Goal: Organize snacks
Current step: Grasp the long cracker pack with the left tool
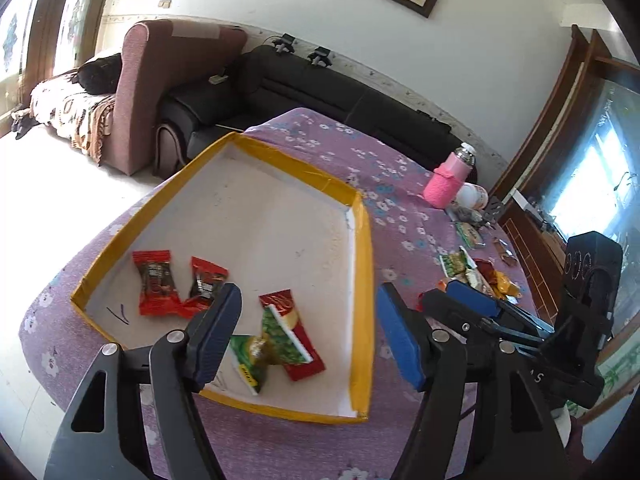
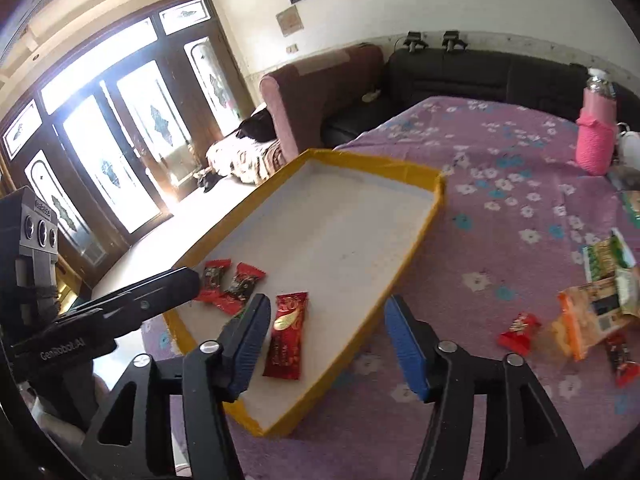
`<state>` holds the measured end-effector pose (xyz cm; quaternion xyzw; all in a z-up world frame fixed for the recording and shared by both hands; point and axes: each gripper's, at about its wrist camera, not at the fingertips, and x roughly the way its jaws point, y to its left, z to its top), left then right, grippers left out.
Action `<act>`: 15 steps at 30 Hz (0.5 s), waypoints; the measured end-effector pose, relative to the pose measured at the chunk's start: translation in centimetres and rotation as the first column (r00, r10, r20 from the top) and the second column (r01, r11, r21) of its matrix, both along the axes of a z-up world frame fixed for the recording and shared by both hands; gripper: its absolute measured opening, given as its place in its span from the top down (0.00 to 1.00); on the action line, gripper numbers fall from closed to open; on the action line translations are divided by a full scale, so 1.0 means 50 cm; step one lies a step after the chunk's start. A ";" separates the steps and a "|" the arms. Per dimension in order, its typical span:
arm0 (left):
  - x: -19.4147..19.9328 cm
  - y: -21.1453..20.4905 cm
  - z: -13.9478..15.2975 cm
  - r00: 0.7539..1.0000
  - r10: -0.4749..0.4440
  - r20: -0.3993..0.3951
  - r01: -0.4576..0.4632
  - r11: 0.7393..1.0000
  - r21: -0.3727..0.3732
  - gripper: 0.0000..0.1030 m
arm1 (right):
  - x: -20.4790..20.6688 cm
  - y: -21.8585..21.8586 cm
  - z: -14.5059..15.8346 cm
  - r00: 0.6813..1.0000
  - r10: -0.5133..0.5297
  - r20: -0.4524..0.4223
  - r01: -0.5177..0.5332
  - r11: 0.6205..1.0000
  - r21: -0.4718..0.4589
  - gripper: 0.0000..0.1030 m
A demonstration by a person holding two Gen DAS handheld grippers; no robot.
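A shallow white tray with a yellow rim [image 1: 362, 240] [image 2: 416, 240] lies on the purple flowered tablecloth. In it lie two red candies [image 1: 156, 284] [image 2: 240, 286], a long red snack pack [image 1: 294, 328] [image 2: 288, 336] and a green snack pack [image 1: 260, 348]. My left gripper [image 1: 308, 332] is open and empty, above the tray's near part. My right gripper [image 2: 326, 344] is open and empty over the tray's near right rim. Loose snacks lie on the cloth to the right: a red candy [image 2: 520, 332], an orange pack [image 2: 580, 320], green packs [image 2: 608, 260] [image 1: 456, 264].
A pink-sleeved bottle [image 1: 448, 178] [image 2: 596, 136] and a white jar [image 1: 474, 196] stand at the table's far right. A black sofa [image 1: 304, 84] and a maroon armchair [image 1: 160, 80] are behind the table. Glass doors [image 2: 120, 152] are at the left.
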<state>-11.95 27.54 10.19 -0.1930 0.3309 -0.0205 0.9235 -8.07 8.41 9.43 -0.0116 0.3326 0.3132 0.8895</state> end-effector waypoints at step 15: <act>0.016 -0.190 -0.002 0.979 -0.195 -0.062 0.199 0.977 0.076 0.33 | 0.095 -0.467 -0.040 0.893 -0.412 -0.178 0.434 0.895 0.102 0.22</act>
